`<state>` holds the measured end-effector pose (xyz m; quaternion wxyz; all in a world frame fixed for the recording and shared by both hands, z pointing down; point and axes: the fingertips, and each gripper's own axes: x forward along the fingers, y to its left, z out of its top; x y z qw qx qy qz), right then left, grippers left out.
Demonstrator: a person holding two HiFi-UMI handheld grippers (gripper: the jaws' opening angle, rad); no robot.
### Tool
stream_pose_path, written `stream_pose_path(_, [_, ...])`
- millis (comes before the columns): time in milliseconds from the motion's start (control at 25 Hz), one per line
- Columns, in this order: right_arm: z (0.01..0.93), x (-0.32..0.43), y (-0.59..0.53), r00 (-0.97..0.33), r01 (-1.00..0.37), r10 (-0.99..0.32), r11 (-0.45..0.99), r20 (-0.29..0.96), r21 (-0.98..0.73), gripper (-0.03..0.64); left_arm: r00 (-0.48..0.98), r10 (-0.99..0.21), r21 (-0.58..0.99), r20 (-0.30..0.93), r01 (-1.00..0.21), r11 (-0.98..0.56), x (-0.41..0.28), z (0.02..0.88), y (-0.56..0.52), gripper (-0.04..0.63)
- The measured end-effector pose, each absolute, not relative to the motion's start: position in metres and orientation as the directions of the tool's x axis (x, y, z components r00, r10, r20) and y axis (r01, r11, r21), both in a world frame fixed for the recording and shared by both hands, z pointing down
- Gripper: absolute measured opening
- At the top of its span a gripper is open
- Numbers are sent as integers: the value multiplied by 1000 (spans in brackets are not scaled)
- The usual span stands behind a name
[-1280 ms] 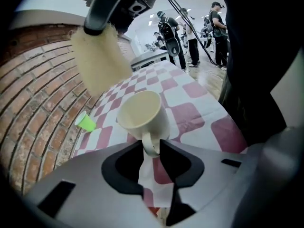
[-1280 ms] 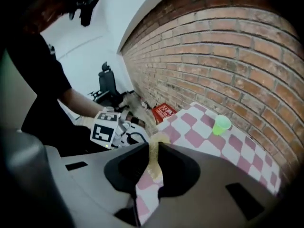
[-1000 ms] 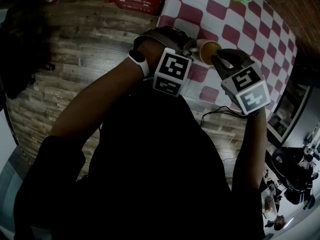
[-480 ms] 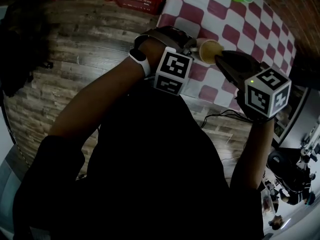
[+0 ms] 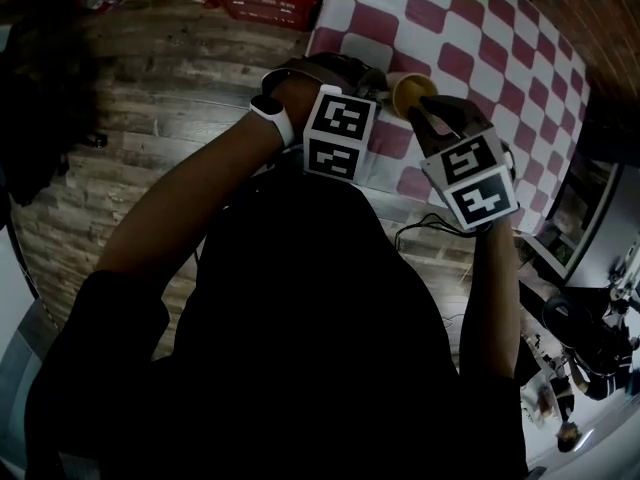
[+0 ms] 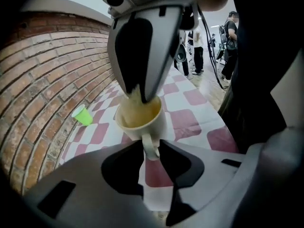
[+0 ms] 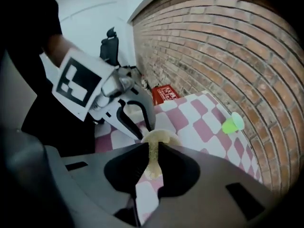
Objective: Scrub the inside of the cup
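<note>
Right claw (image 7: 153, 147) clamped on yellow sponge (image 7: 153, 164), tip in cup (image 7: 164, 136), left claw (image 7: 140, 123) alongside

We find no words or numbers that we can read. The red crate (image 7: 164, 94) beside the checked table (image 7: 199, 118) bears white print, too small to make out. The cubes on the left gripper (image 6: 151, 152) and right gripper (image 7: 153, 163) carry only black-and-white square patterns
</note>
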<state>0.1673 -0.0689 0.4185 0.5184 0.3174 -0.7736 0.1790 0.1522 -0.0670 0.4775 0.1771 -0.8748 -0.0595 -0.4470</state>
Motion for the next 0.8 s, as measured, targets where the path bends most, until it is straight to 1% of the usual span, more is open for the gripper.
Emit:
stream_pose_path(160, [451,163,-72,-188,-646,-290,757,938,104,72,591,-54,-266,805,278,-923,152,477,-65,114])
stream_pose_path(360, [435,177,-78,-148,-630,-330,758,932,168,72,590,-53,-262,806,274,-925,153,478,-65,114])
stream_pose_path(520, [389,182,-77,-188,-659,-383,732,904,173,72,592,-53,-261,804,272,-926,153,478,-65,114])
stream_pose_path(720, [325,195,-84,-253,-755,-505,636,825,158,72,593,-53,-258,803,266,-929,152,479,-64,114])
stream_pose_path(800, [320,191,-83,-288,-747,-496,652,819,132,72,593,-53,-256,804,263,-930,151,480,-64,114])
